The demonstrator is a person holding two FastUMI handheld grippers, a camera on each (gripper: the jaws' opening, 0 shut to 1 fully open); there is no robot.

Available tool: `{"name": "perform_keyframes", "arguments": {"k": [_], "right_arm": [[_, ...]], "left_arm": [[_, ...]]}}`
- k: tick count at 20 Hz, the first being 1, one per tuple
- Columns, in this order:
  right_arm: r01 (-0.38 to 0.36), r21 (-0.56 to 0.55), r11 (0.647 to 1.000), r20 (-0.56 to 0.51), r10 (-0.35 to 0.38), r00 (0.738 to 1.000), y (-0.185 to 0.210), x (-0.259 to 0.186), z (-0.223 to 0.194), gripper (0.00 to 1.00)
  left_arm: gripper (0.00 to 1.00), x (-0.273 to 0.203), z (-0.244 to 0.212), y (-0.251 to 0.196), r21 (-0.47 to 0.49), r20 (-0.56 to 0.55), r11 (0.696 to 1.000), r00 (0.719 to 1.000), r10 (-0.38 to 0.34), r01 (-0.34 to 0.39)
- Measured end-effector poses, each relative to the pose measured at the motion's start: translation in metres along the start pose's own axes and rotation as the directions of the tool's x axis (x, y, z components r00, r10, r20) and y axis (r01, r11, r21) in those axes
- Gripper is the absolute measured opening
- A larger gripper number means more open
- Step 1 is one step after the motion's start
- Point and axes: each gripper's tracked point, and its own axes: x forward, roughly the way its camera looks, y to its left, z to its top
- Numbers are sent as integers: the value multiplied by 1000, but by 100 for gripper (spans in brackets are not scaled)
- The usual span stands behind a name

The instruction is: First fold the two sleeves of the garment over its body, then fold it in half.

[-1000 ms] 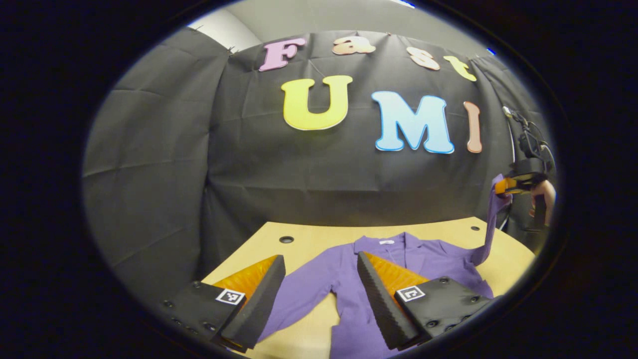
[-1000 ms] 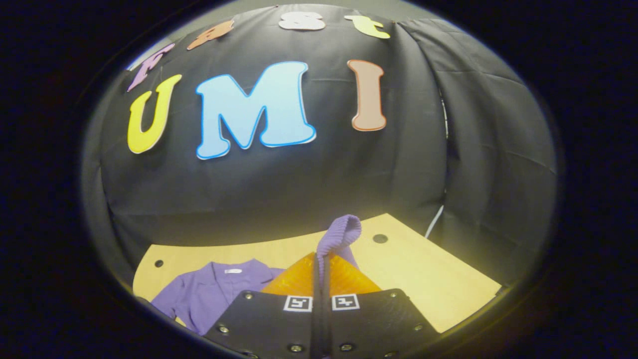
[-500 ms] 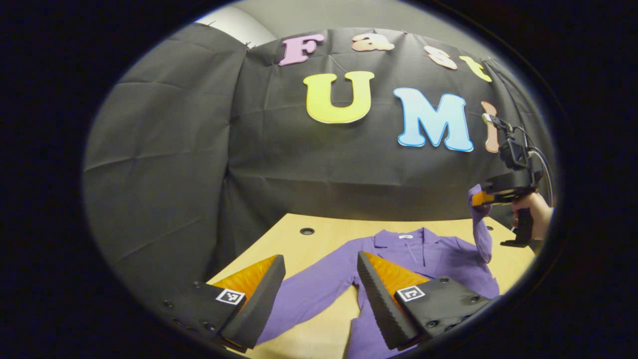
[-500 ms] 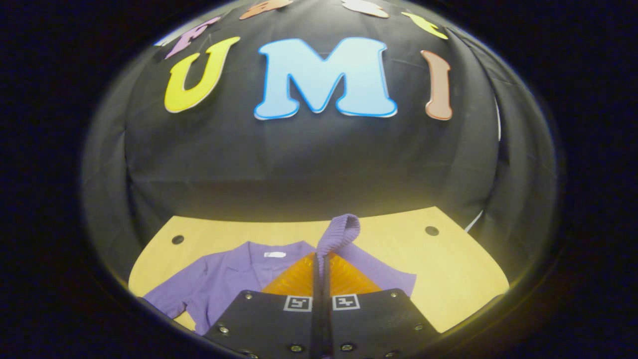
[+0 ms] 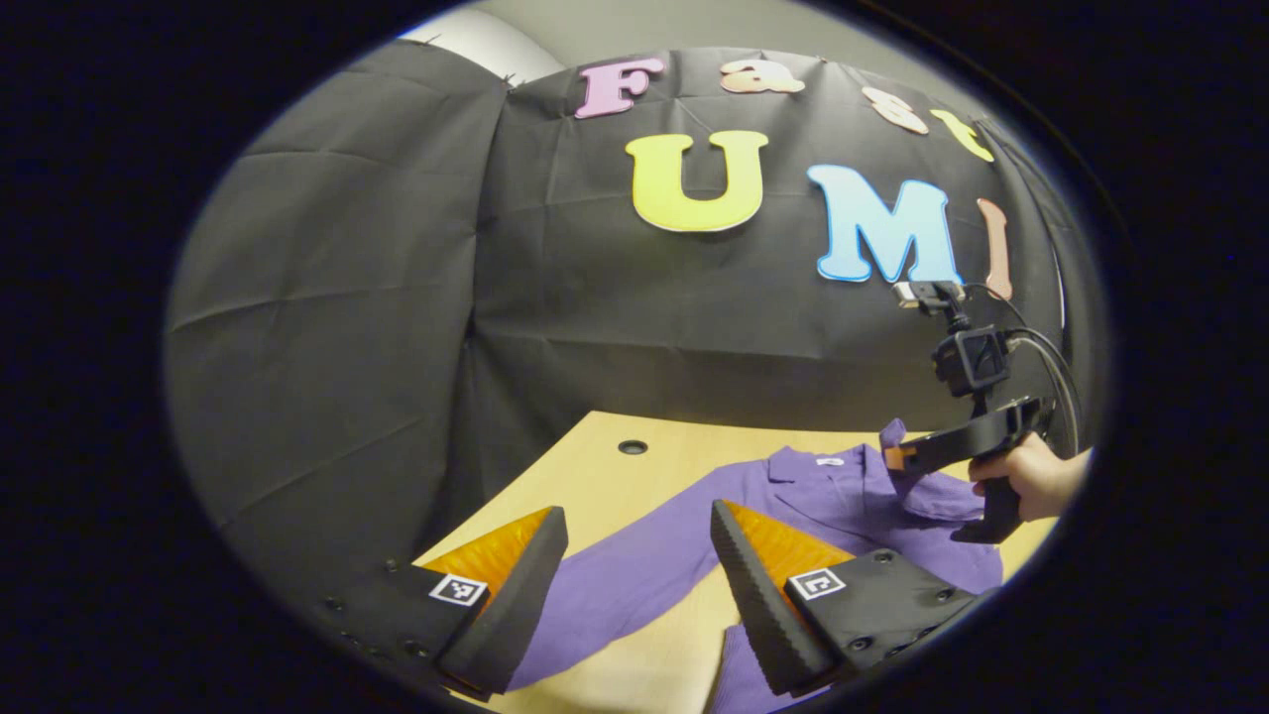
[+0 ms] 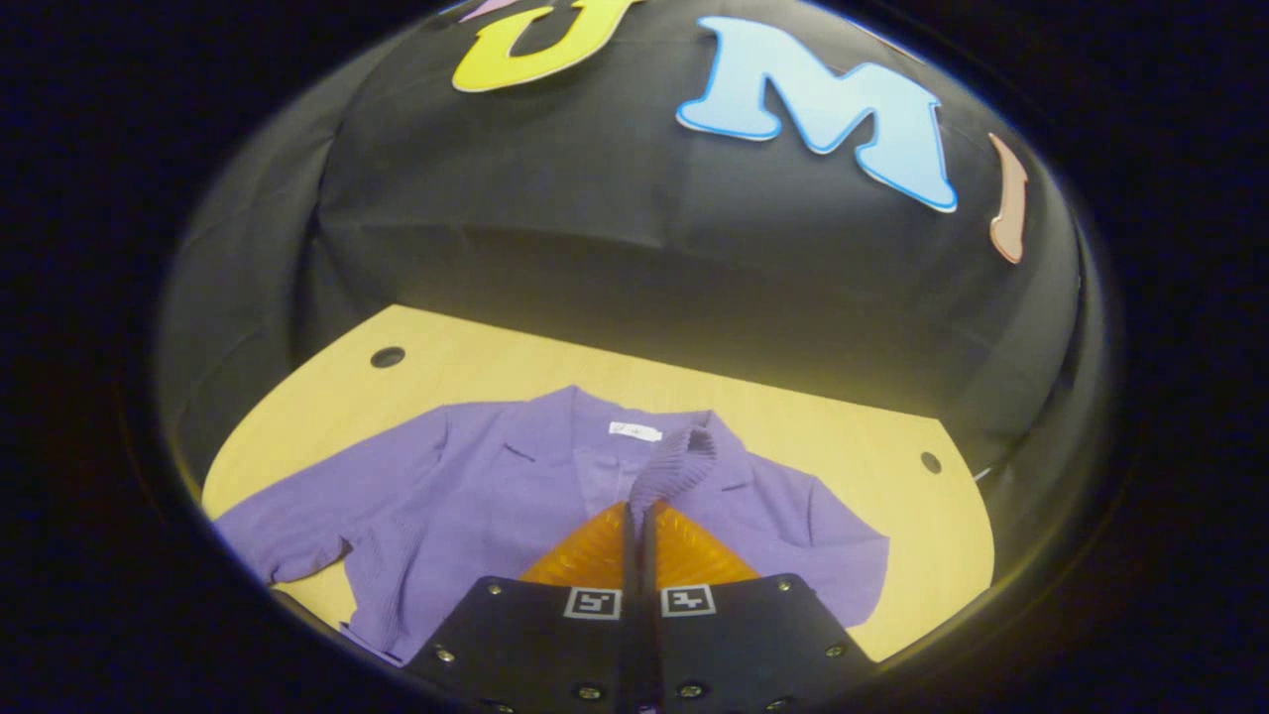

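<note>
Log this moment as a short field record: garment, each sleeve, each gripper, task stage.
garment: purple cardigan lying flat and collar-up on the wooden table
right sleeve: cuff pinched in the right gripper, held over the garment's chest
left sleeve: lying spread out to the side on the table, unfolded
left gripper: open, above the left sleeve, holding nothing
hand: gripping the right gripper's handle
task stage: first sleeve fold under way; half fold not started

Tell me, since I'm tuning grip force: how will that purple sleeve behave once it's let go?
Probably floppy: the sleeve bends limply above the right gripper pinching it. It looks light, a thin ribbed knit, and likely grippy rather than slippery. Released, it should settle on the jacket where it drops.
</note>
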Motion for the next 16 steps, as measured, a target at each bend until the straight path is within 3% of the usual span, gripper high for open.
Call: {"name": "perform_keyframes", "arguments": {"k": [12,16], "right_arm": [[-129,-160,979,-113,112,987,69,34,-43,6],[-184,-184,966,-92,169,981,80,25,-41,16]], "left_arm": [[95,10,-34,29,-26,-65,999,998,22,-24],[95,12,-43,32,-41,-74,998,996,41,-44]]}}
